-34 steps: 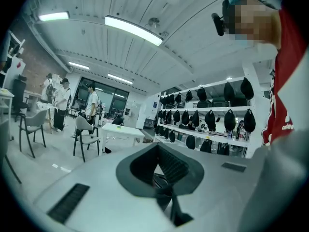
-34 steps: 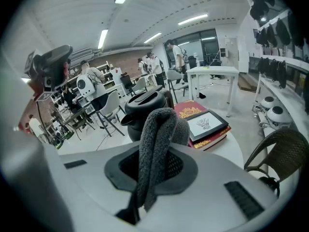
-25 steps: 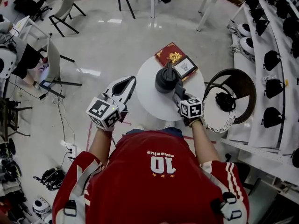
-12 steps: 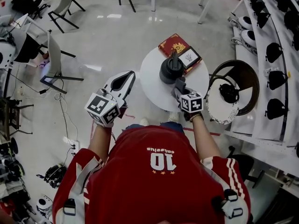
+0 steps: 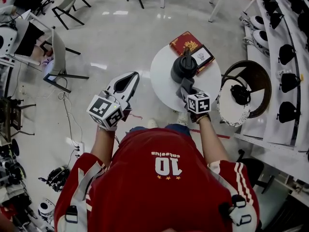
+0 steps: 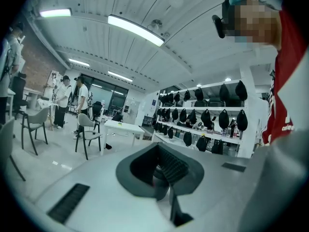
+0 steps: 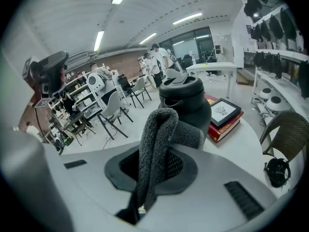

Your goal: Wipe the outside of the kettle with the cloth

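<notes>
Jaws of your left gripper (image 5: 131,79) are pressed together on nothing, and it hangs over the floor off the left edge of the round white table (image 5: 163,88). On the table, toward its far edge, the black kettle (image 5: 183,67) stands upright. Your right gripper (image 5: 187,92) is clamped on the grey cloth (image 7: 155,144), whose folded end lies against the kettle's near side. Just beyond the kettle, at the table's far right edge, a red book (image 5: 185,41) lies with a framed picture (image 5: 204,56) on it.
</notes>
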